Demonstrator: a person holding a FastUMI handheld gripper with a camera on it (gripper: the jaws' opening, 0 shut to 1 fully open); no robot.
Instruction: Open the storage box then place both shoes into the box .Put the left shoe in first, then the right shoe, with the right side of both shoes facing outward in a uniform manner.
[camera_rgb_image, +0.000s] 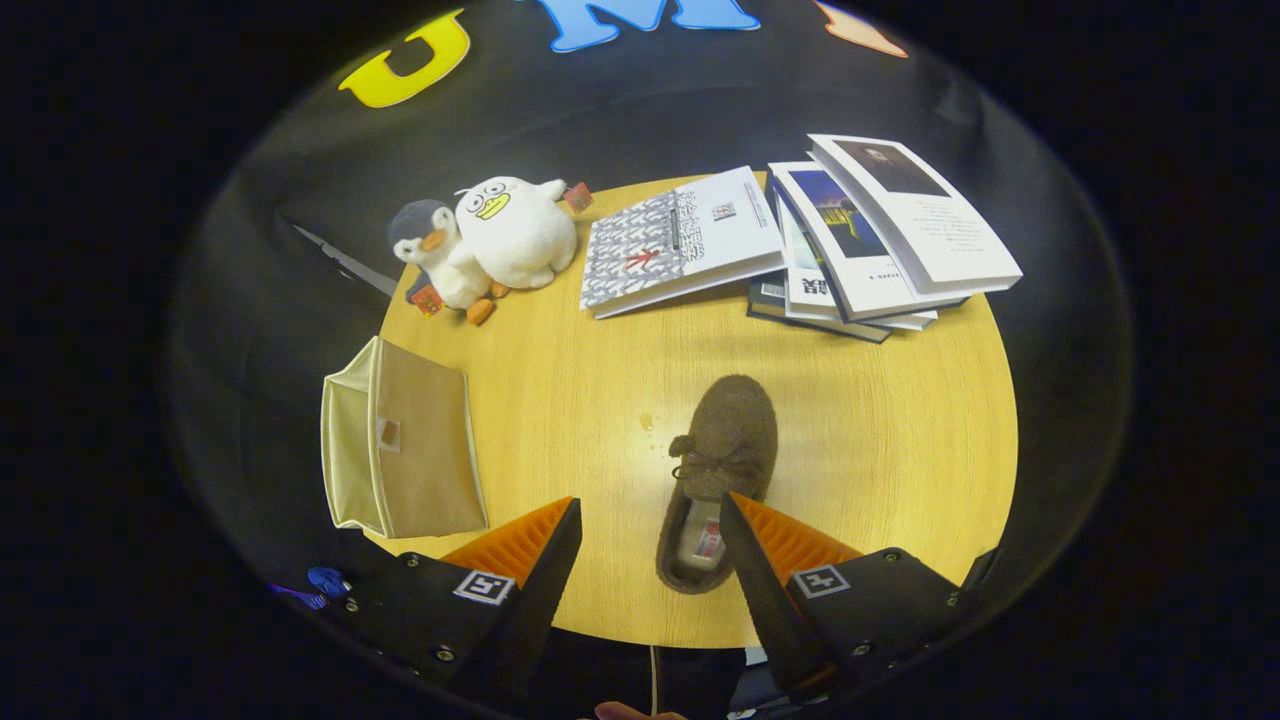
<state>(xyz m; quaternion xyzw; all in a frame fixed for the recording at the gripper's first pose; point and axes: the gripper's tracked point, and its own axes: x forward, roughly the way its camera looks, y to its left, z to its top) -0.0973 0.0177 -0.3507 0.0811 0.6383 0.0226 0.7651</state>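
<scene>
On the table, the shoe (toe pointing away) lies lengthwise between spread fingers.

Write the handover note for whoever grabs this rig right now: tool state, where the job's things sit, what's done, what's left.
Tool: open, holding nothing, fingers spread above the round wooden table.
Brown fuzzy slipper with a bow: on the table, heel between the fingers and close to the right one, toe pointing beyond them.
Beige fabric storage box: at the table's edge, left of the fingers; whether it is open is unclear.
Done: no shoe is seen boxed.
Left: open the box if closed, load the shoes.
</scene>
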